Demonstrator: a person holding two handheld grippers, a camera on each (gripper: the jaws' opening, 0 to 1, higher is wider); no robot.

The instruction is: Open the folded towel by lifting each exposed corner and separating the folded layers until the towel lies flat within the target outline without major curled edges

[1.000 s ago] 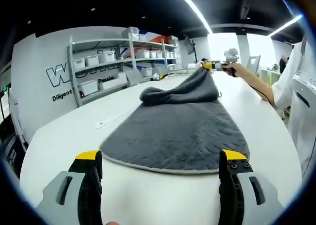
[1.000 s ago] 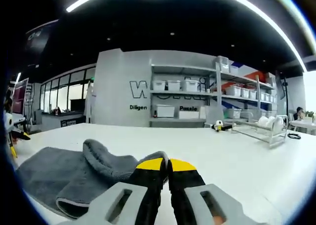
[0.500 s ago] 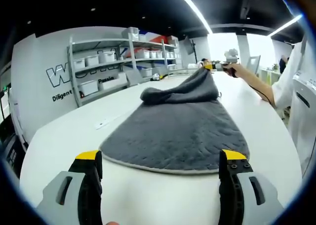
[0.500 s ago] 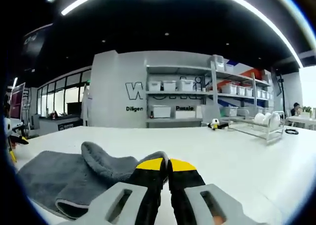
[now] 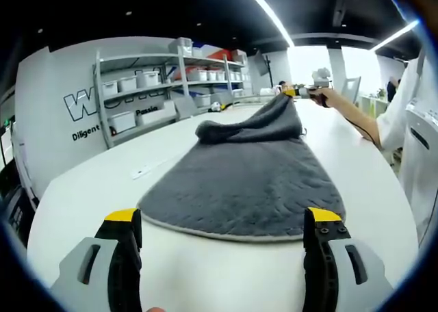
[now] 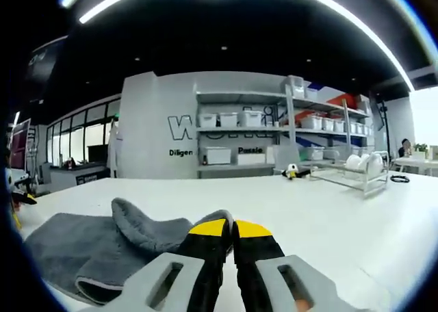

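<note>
A dark grey towel (image 5: 246,175) lies spread on the white table (image 5: 89,202), its near edge just beyond my left gripper (image 5: 222,223), which stands open and holds nothing. The towel's far corner is lifted into a peak where my right gripper (image 5: 291,92) holds it. In the right gripper view, the right gripper (image 6: 231,228) is shut on that towel corner, and the towel (image 6: 102,247) drapes down and away to the left with a folded-over ridge.
A person's sleeve and arm (image 5: 404,120) are at the right. Shelves with white bins (image 5: 157,86) stand against the far wall. A dish rack (image 6: 352,175) and a small toy (image 6: 292,172) sit far back on the table (image 6: 342,223).
The right gripper's view has turned slightly, shifting the background. The towel corner remains held up; the left gripper has not moved.
</note>
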